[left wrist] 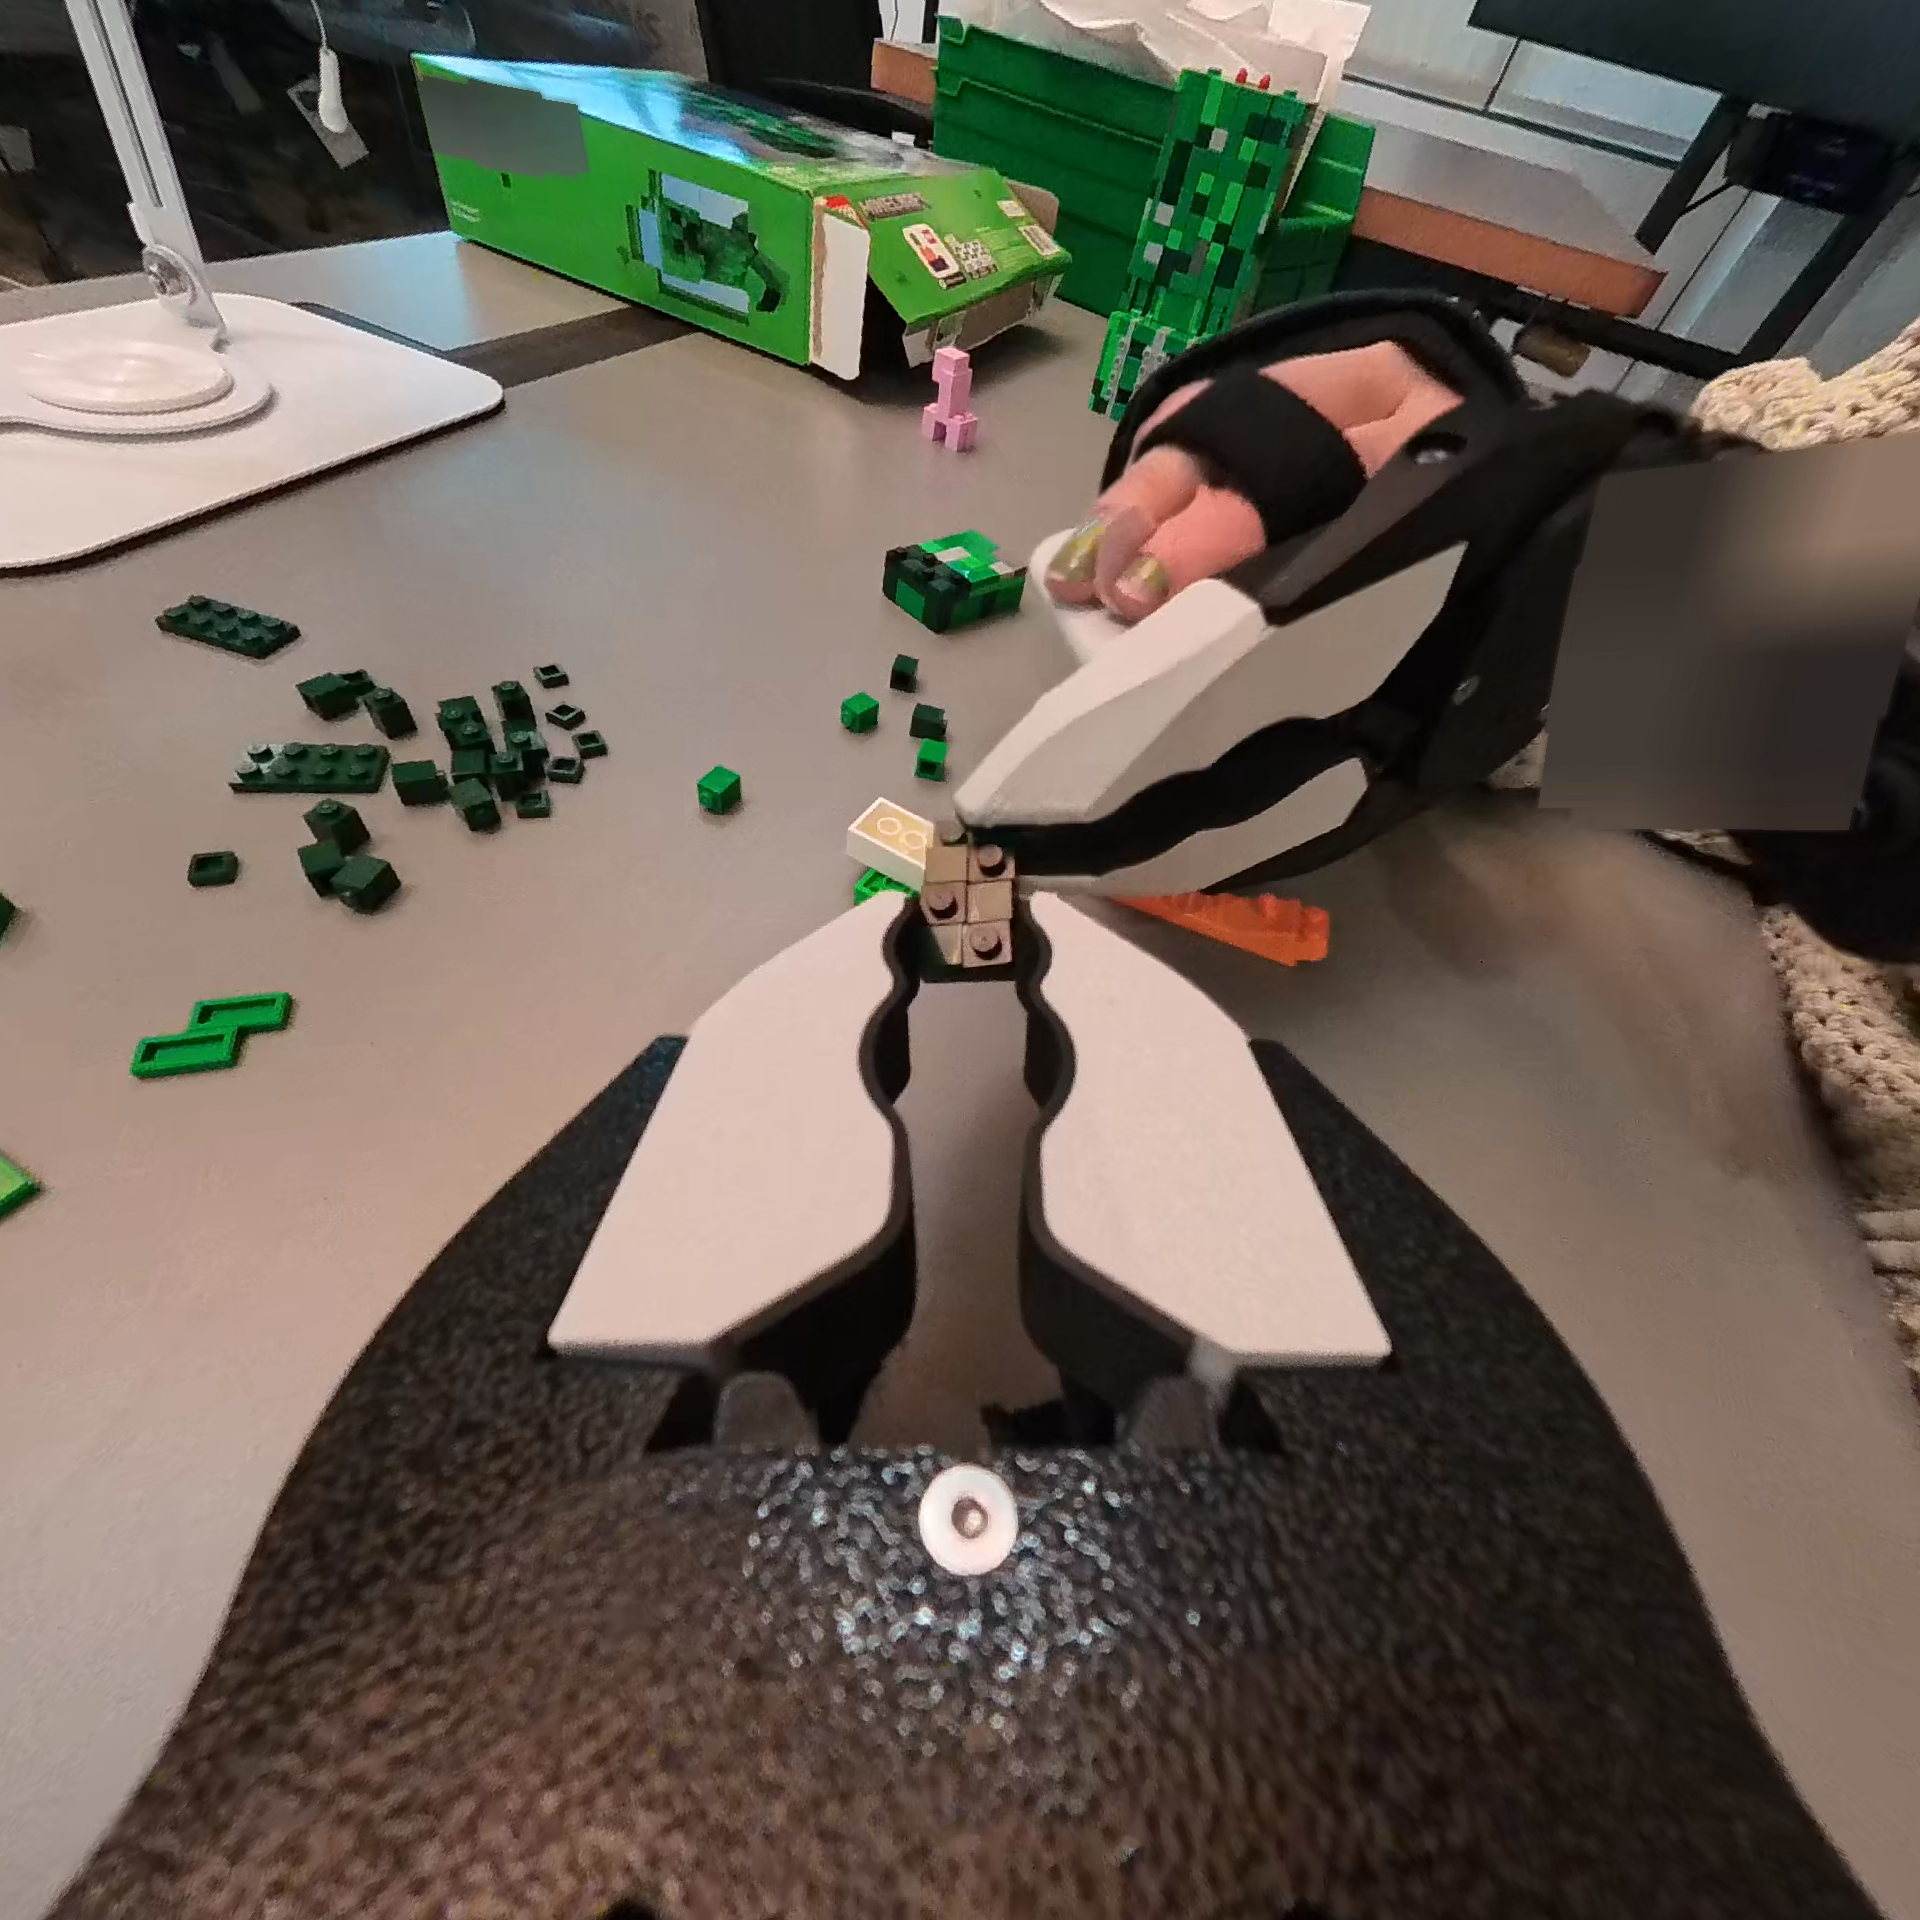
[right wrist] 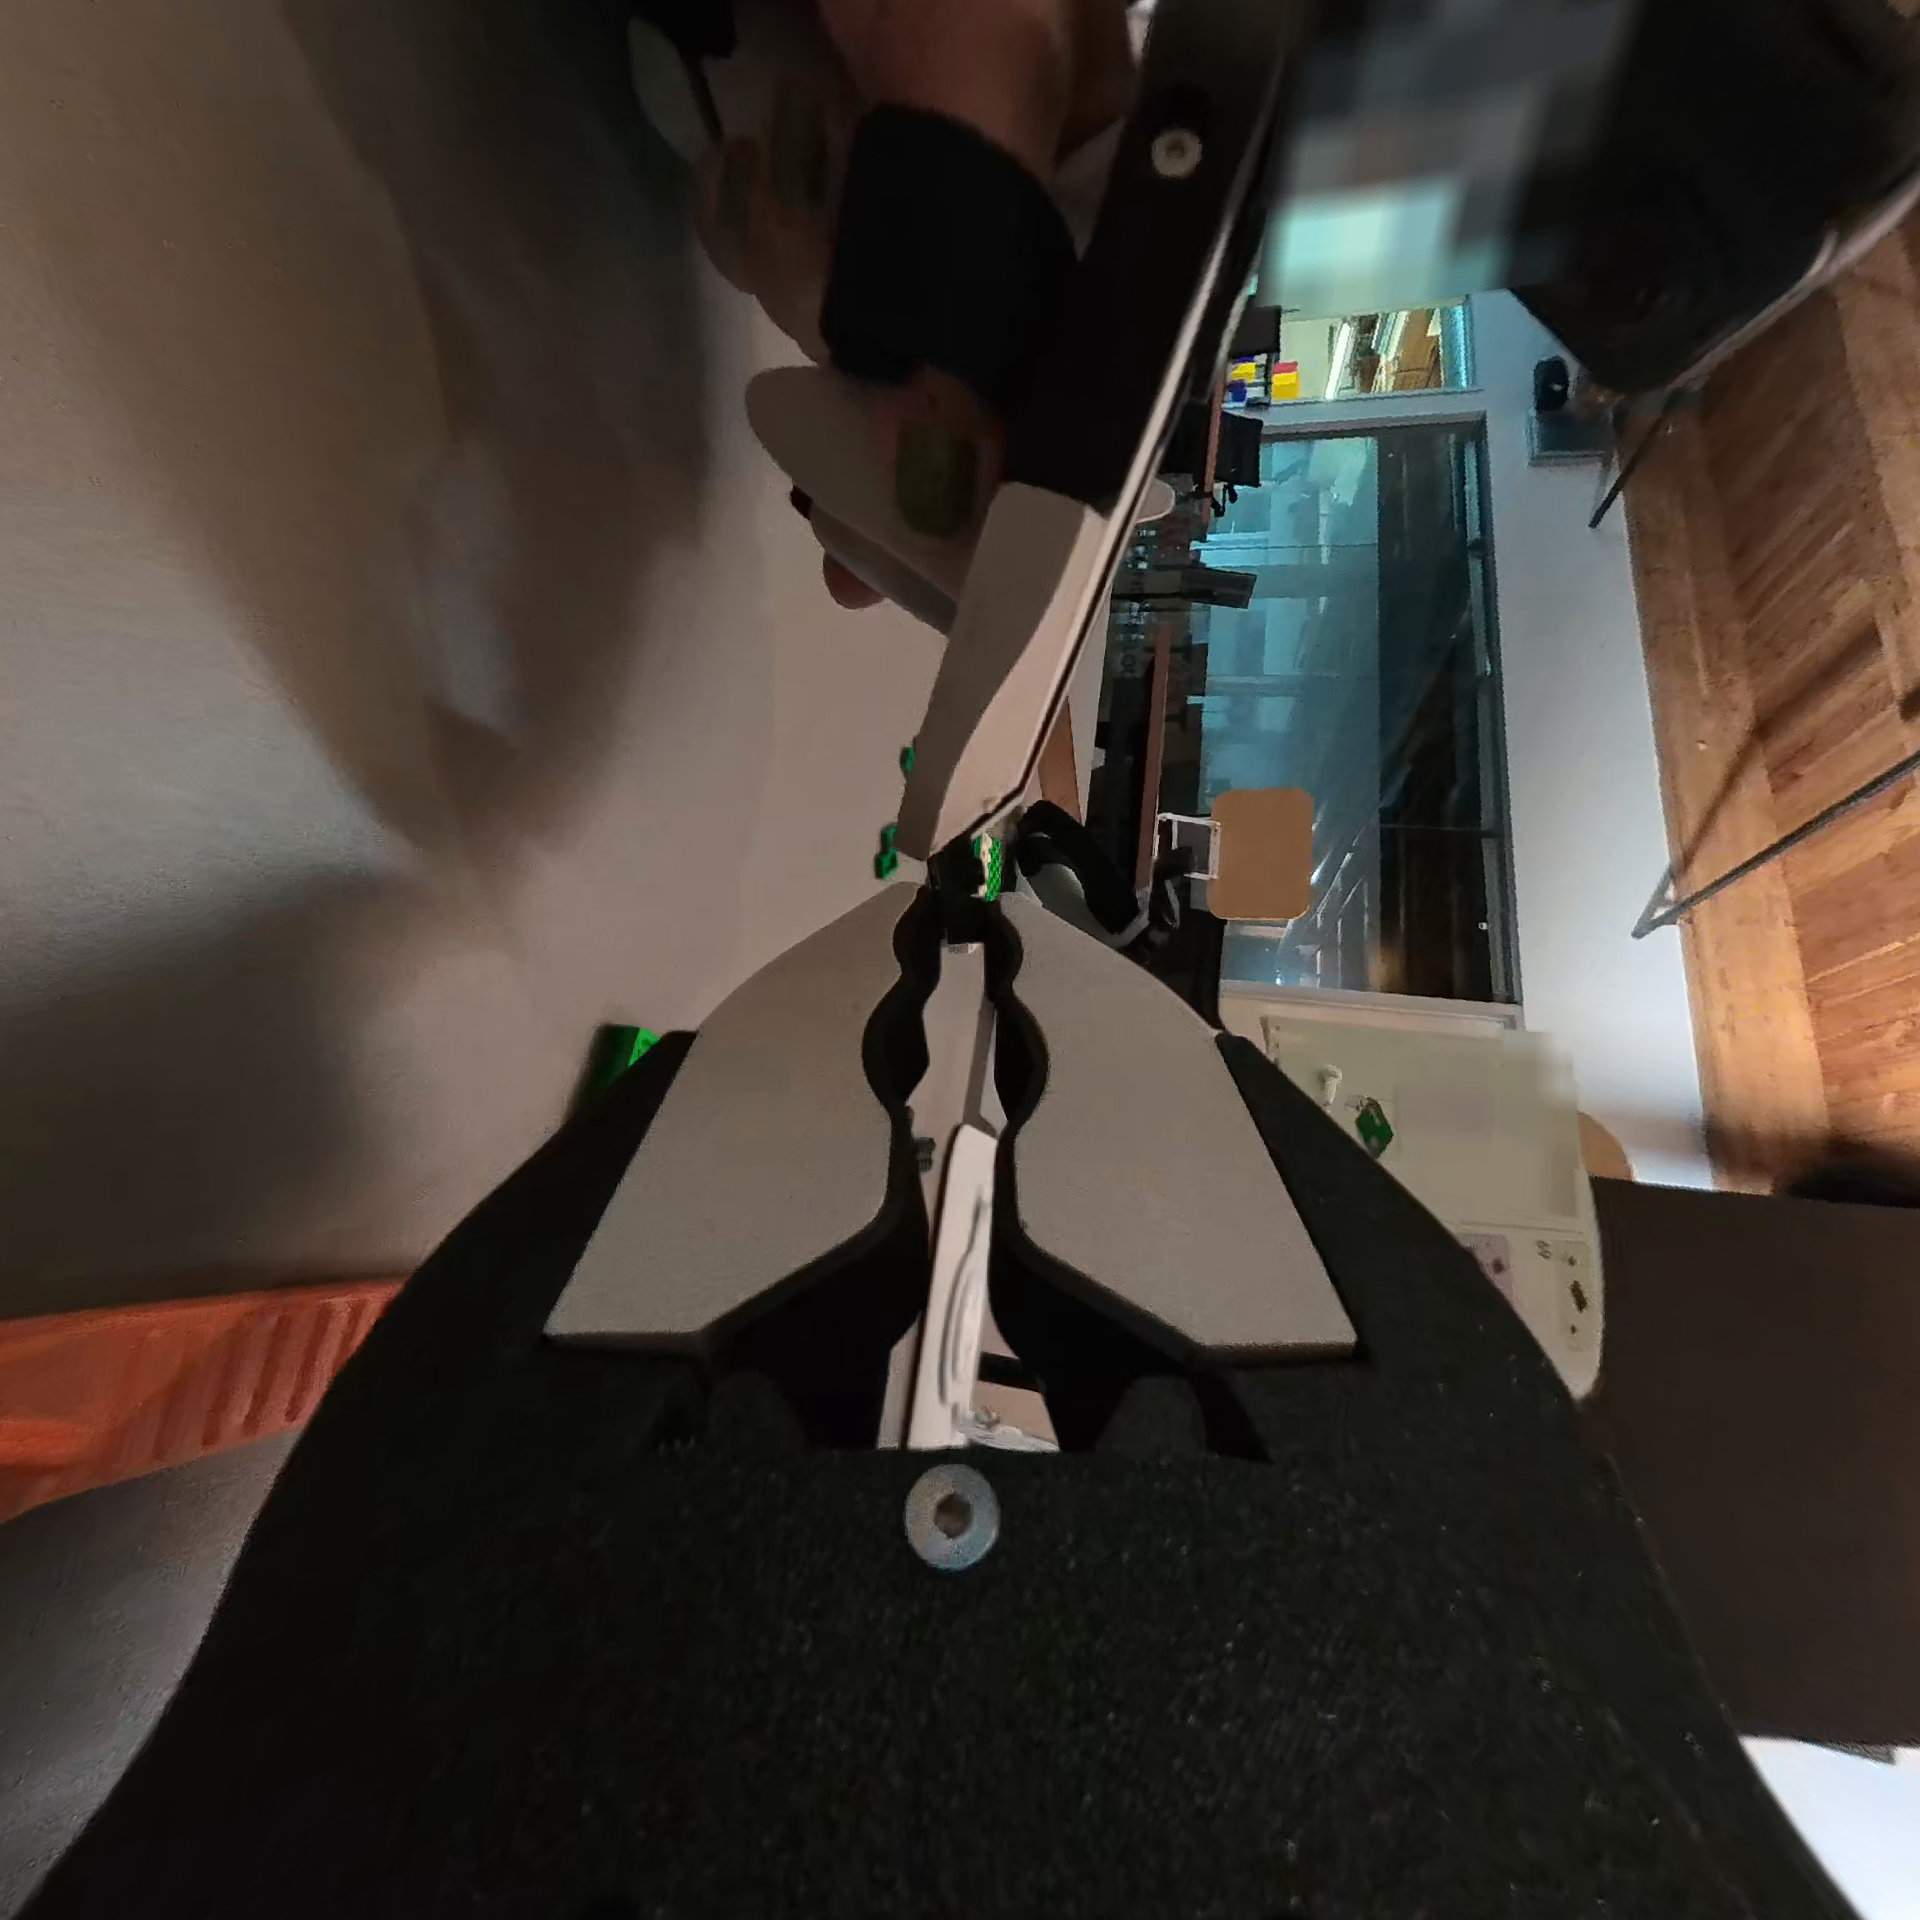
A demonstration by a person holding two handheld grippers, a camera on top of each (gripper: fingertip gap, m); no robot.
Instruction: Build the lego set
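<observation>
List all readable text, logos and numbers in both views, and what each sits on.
Green cardboard box: brand logo and printed wording on its open end, legible but not transcribed here.
Same box, long side: fine print, too small to read.
White panel in the right wrist view: small marks, too blurred to read.
Grey-and-tan brick cluster, left gripper, right gripper: no writing.

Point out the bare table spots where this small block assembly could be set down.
Bare table lies between the white lamp base, the green box and the dark green brick pile. More lies near, left of the left hand-held gripper, below the bright green frame pieces. Crowded: the brick pile and the loose cubes by the right hand-held gripper.
</observation>
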